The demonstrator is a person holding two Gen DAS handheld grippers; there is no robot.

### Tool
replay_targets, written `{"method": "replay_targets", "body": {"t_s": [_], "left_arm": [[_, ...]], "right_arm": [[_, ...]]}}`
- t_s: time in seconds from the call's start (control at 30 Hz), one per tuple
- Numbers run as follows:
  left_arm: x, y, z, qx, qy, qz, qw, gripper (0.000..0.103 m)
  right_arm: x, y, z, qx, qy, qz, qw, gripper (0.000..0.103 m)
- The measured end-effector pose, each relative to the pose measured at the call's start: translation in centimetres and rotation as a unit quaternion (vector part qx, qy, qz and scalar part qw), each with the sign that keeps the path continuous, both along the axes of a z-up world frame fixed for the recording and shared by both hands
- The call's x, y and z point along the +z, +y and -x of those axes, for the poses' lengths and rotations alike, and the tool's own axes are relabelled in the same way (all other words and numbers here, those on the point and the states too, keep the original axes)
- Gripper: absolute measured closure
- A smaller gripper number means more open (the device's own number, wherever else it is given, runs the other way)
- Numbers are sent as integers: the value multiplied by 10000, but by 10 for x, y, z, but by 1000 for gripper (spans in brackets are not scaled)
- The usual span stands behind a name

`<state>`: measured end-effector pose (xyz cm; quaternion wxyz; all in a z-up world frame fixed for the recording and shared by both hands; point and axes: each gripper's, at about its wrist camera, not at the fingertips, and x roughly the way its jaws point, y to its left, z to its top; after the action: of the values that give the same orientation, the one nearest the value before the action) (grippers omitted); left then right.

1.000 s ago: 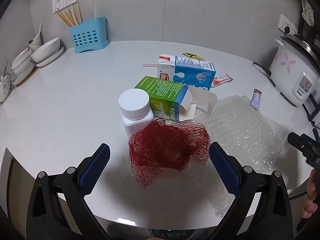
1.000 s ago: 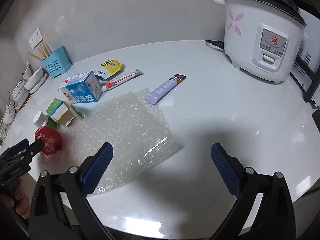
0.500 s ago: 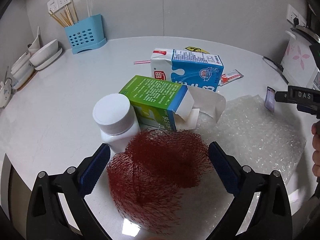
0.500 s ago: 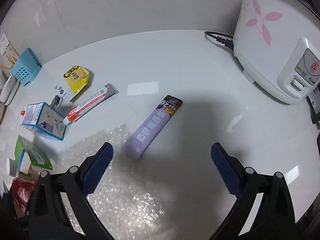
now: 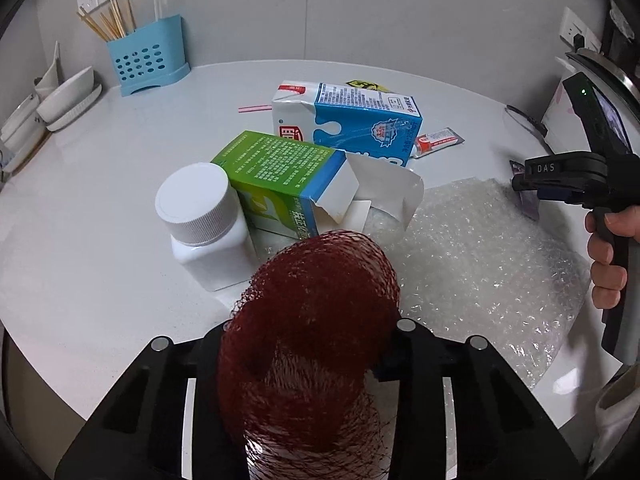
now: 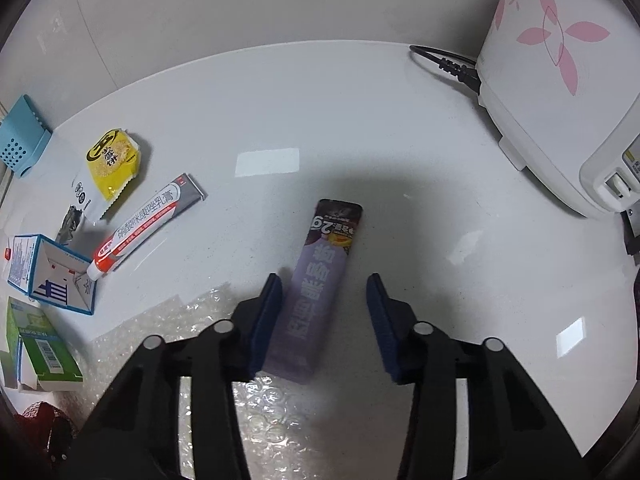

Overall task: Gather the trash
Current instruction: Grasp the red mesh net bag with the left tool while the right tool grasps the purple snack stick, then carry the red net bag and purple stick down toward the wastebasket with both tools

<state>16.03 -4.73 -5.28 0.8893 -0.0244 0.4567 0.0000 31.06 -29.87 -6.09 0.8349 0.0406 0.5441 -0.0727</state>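
Observation:
A red mesh net (image 5: pixel 316 280) is bunched up between the jaws of my left gripper (image 5: pixel 304 348), which are closing and squeeze it. The net hides most of both pads. A purple sachet (image 6: pixel 324 264) lies flat on the white table (image 6: pixel 400 140), one end on the bubble wrap (image 6: pixel 256 408). My right gripper (image 6: pixel 324 284) straddles it with its jaws closing. The left pad (image 6: pixel 270 312) is at the sachet's edge and the right pad (image 6: pixel 380 320) stands off it. A hand (image 5: pixel 608 256) holds that gripper at the left wrist view's right edge.
Behind the net stand a white bottle (image 5: pixel 200 216), a green box (image 5: pixel 280 172) and a milk carton (image 5: pixel 352 120). A tube (image 6: pixel 148 224) and a yellow wrapper (image 6: pixel 114 160) lie to the sachet's left. A rice cooker (image 6: pixel 560 80) and its cord are at the right; a blue holder (image 5: pixel 144 60) and bowls (image 5: pixel 68 96) at the back left.
The left jaws came in from wide open and bunched the red net. The right gripper travelled across the bubble wrap to the purple sachet, dropped lower, and its jaws narrowed around it.

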Motion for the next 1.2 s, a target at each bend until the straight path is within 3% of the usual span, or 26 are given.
{"method": "replay_targets", "body": {"t_s": [0.07, 0.3, 0.8, 1.2], "left_arm": [[4, -1, 3, -19, -58, -34, 10000, 78], [12, 4, 12, -155, -184, -27, 9997, 92], [33, 3, 35, -329, -411, 9, 9986, 92], [70, -2, 68, -409, -677, 74, 9968, 92]], "right_arm": [[0, -6, 2, -84, -21, -2, 10000, 80], [6, -12, 14, -171, -202, -79, 9996, 87], [53, -25, 56, -243, -971, -136, 9949, 87], [101, -5, 131, 151, -1487, -379, 9880, 87]]}}
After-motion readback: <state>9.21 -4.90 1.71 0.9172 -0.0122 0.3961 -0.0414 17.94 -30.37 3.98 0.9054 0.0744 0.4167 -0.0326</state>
